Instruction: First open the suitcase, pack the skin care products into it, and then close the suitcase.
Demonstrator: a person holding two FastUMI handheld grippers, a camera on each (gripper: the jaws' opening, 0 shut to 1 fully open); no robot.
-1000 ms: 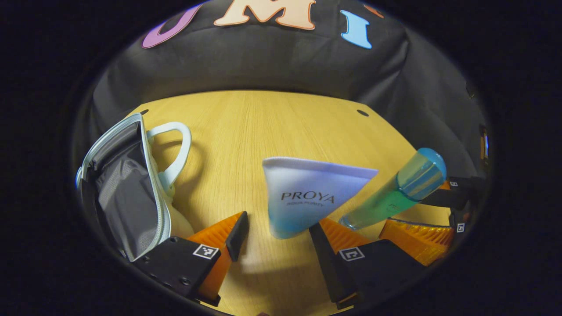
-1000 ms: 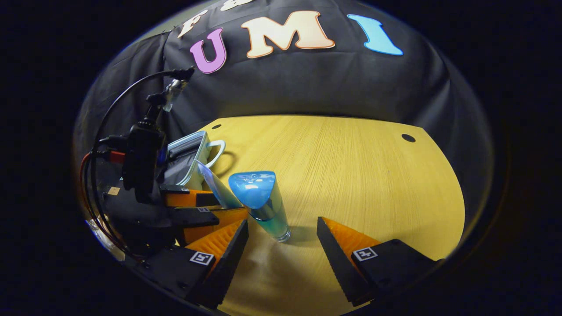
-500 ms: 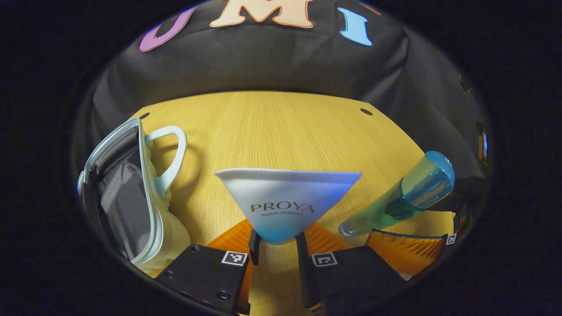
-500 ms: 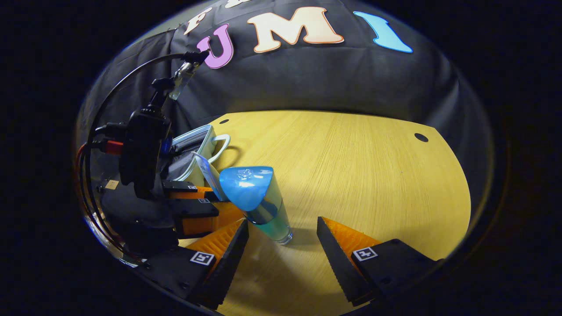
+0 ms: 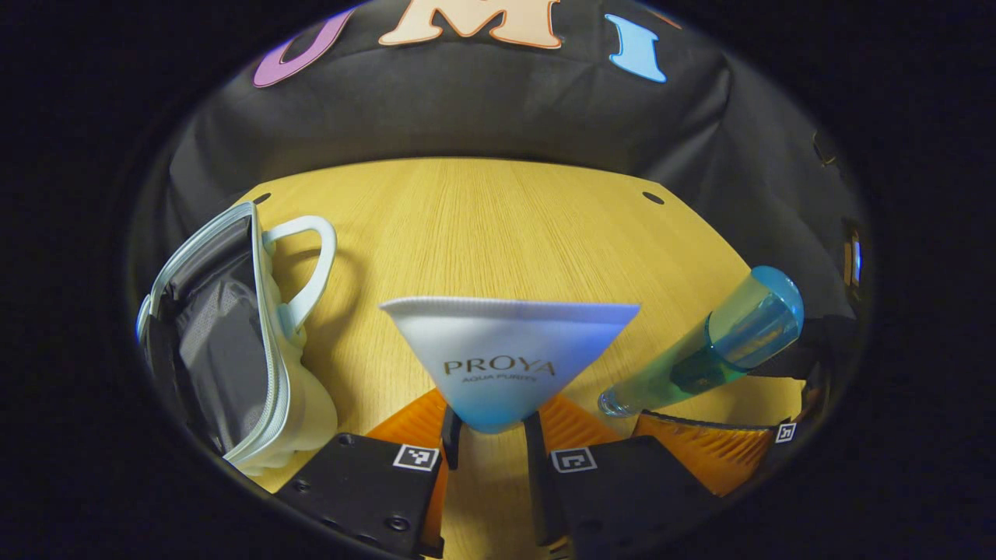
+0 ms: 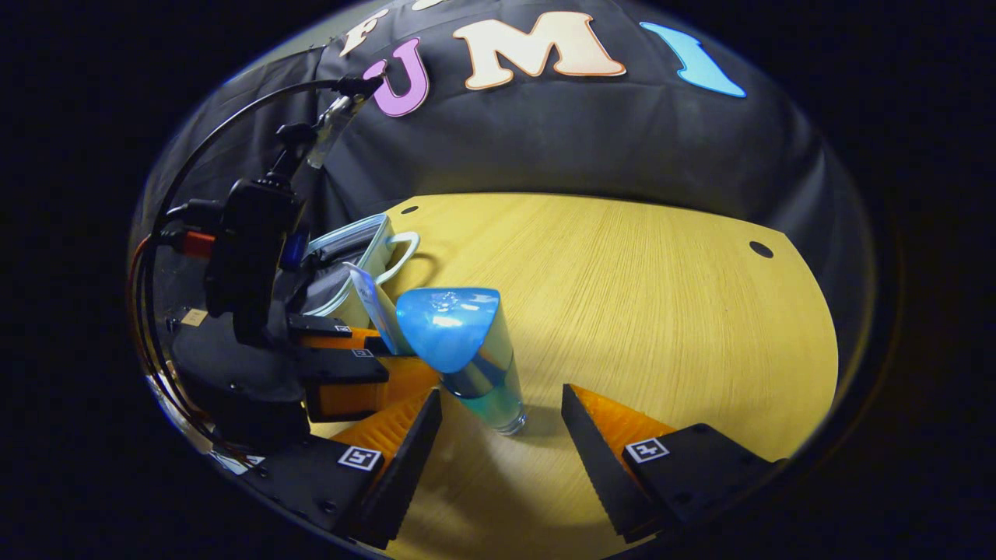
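Observation:
A white-and-blue tube [image 5: 506, 354] stands with its narrow end down on the wooden table [image 5: 498, 225], its flat wide end up. My left gripper [image 5: 490, 424] is shut on that narrow lower end. The open suitcase [image 5: 226, 342], pale with grey lining and a white handle, lies to the left of the tube. In the right gripper view a blue-green bottle [image 6: 471, 358] with a blue cap stands upright between the fingers of my open right gripper [image 6: 502, 404], which do not press on it. The left gripper [image 6: 342, 369], tube [image 6: 377, 307] and suitcase [image 6: 350, 253] sit left of the bottle.
The bottle [image 5: 708, 350] leans into the left gripper view at the right, with a finger of the right gripper [image 5: 700, 459] beside it. Bare wood stretches to the far edge, with two small holes [image 6: 760, 249] near the back. Black cloth walls close the booth.
The left gripper's fingers closed on the tube's lower end, and the tube now stands square between them. The right gripper edged a little closer around the bottle, still open.

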